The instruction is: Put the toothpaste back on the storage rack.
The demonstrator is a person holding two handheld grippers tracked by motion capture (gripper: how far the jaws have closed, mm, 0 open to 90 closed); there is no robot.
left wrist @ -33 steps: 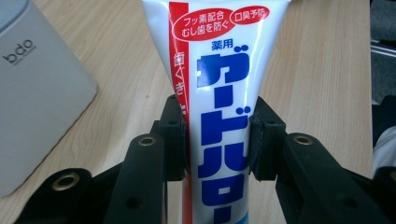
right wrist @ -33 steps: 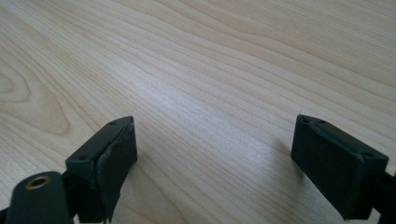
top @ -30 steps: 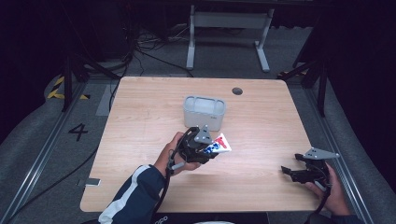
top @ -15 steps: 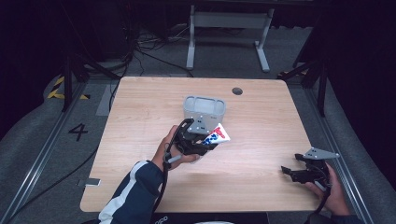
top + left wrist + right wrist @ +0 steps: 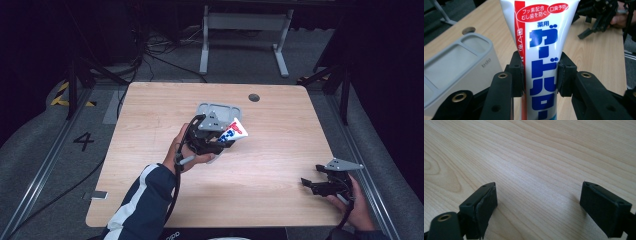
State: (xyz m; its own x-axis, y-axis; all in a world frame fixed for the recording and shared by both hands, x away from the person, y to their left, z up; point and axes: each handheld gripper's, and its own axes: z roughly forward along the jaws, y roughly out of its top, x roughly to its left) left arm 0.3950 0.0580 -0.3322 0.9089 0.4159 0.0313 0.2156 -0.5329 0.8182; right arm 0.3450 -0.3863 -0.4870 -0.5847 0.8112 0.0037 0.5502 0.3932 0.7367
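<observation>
A white toothpaste tube (image 5: 541, 50) with blue and red lettering is clamped between the pads of my left gripper (image 5: 540, 75). In the high view that left gripper (image 5: 212, 132) hangs above the table just in front of a grey two-compartment holder (image 5: 220, 108), the tube (image 5: 234, 132) pointing right. The holder (image 5: 454, 67) lies to the left of the jaws in the left gripper view. My right gripper (image 5: 312, 185) rests low at the table's front right corner, its jaws wide apart over bare wood (image 5: 539, 192).
The wooden table (image 5: 150, 110) has a round cable hole (image 5: 254, 97) at its far right. A white table frame (image 5: 245, 22) stands on the floor behind. Cables lie on the floor at the back left.
My left gripper has risen with the tube and moved back toward the grey holder. The right gripper has stayed in place.
</observation>
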